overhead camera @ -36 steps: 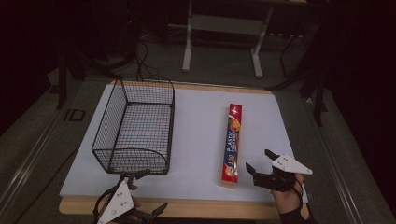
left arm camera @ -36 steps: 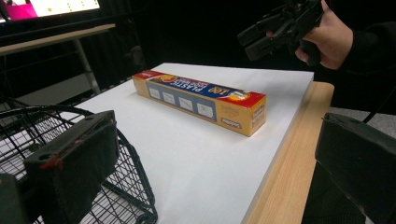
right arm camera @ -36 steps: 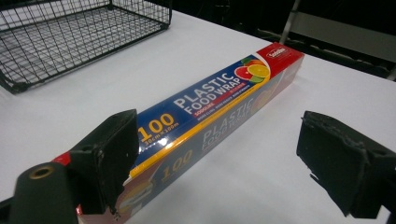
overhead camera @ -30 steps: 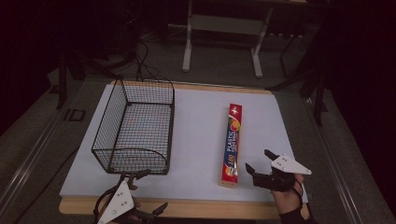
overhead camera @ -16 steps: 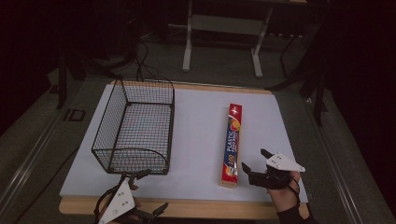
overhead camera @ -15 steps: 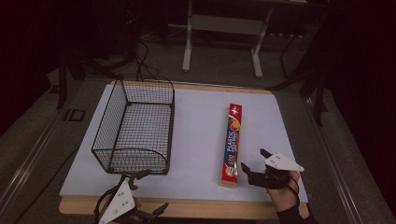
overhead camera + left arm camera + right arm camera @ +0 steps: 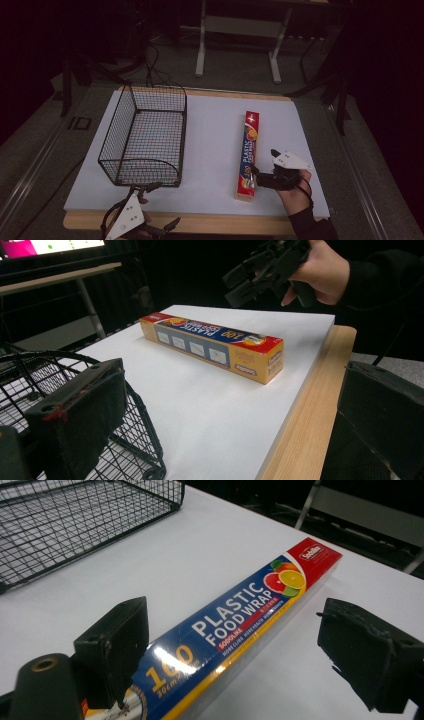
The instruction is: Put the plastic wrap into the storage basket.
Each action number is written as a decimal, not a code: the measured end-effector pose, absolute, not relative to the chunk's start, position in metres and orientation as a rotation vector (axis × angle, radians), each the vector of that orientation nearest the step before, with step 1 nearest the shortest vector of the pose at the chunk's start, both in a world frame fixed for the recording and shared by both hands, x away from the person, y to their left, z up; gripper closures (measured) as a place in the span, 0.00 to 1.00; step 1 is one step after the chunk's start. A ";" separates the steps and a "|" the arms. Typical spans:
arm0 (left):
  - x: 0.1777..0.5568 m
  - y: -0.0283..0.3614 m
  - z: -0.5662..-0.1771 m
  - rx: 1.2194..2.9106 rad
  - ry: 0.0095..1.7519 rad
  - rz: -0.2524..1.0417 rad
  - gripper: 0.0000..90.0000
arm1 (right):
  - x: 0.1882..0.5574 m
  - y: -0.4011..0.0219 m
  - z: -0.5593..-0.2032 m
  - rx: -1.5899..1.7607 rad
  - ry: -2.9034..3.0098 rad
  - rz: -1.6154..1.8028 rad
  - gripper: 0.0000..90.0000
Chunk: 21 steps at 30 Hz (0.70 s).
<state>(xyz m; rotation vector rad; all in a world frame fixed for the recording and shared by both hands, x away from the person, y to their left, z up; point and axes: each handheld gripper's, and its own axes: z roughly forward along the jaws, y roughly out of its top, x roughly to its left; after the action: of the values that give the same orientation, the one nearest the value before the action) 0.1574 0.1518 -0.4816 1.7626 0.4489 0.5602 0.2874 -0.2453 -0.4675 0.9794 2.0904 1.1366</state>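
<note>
The plastic wrap box lies flat on the white table, its near end between the right tool's wide-spread jaws, not gripped. The left tool, also spread wide, sits just before the wire basket.

High view hangs above the near edge, looking forward and down over the whole table. Left gripper view sits low by the basket, facing across at the box. Right gripper view is right over that box, basket beyond.
</note>
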 end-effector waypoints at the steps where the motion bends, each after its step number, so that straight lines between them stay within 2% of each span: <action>1: 0.157 0.152 -0.482 1.762 0.449 0.559 0.00 | 0.292 -0.241 -0.467 0.984 2.094 1.115 0.14; 21: 0.157 0.152 -0.481 1.761 0.445 0.553 0.00 | 0.340 -0.214 -0.461 1.237 2.079 0.939 0.11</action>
<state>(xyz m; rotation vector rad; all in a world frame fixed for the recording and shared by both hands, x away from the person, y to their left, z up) 0.1568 0.1517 -0.4815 1.7612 0.4453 0.5531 0.3405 -0.2139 -0.4610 1.2375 2.0789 0.9390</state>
